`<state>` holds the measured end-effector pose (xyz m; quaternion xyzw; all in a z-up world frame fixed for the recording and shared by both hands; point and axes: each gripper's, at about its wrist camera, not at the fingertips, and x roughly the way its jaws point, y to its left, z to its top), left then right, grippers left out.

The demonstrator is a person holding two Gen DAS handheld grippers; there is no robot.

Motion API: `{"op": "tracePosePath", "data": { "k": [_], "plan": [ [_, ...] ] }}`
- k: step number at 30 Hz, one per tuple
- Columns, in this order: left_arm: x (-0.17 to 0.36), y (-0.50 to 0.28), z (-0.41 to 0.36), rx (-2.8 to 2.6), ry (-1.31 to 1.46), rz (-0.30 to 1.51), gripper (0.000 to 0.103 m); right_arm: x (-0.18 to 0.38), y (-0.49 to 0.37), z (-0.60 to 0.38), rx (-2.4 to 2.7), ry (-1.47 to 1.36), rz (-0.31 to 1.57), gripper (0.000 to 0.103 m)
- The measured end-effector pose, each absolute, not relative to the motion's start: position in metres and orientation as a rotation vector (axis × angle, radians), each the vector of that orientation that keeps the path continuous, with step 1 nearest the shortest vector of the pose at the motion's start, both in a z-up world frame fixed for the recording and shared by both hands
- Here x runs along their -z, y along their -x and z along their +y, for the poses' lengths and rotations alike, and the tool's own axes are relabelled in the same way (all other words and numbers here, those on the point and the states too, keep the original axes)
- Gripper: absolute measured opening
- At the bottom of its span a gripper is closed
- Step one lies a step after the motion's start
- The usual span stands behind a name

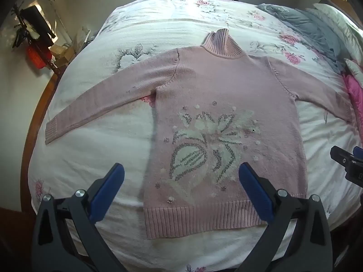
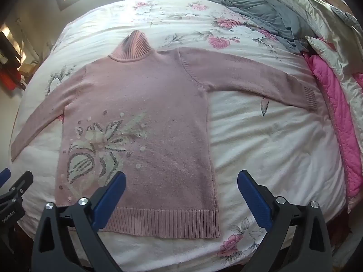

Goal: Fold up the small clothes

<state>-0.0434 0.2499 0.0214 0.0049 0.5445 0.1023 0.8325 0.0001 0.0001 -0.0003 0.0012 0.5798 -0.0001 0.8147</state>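
A small pink turtleneck sweater (image 1: 226,104) (image 2: 145,117) lies flat and face up on the bed, both sleeves spread outward, a pale flower pattern on its front. Its ribbed hem points toward me. My left gripper (image 1: 181,174) hovers open above the hem's left half, with nothing between its blue pads. My right gripper (image 2: 181,181) hovers open over the sweater's lower right corner, also holding nothing. The right gripper (image 1: 349,163) shows at the right edge of the left wrist view, and the left gripper (image 2: 13,195) at the left edge of the right wrist view.
The bed carries a white floral quilt (image 2: 272,149). A grey cloth (image 2: 261,15), pale pillows (image 2: 322,13) and a bright pink quilt (image 2: 338,117) are heaped along the right side. A wooden bed frame (image 1: 34,113) runs along the left, with clutter (image 1: 34,43) on the floor beyond.
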Motion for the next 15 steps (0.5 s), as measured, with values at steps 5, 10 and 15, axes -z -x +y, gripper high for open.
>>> {"op": "tracePosePath", "data": {
  "k": [5, 10, 15],
  "plan": [
    [-0.018, 0.037, 0.248, -0.221, -0.013, 1.153, 0.099, 0.009, -0.003, 0.002, 0.000, -0.002, 1.250, 0.099],
    [-0.016, 0.039, 0.252, -0.221, -0.009, 1.150, 0.099, 0.012, 0.001, 0.002, -0.020, -0.031, 1.226, 0.099],
    [-0.016, 0.039, 0.251, -0.227, -0.012, 1.138, 0.099, 0.009, 0.000, 0.002, -0.069, -0.095, 1.183, 0.099]
  ]
}}
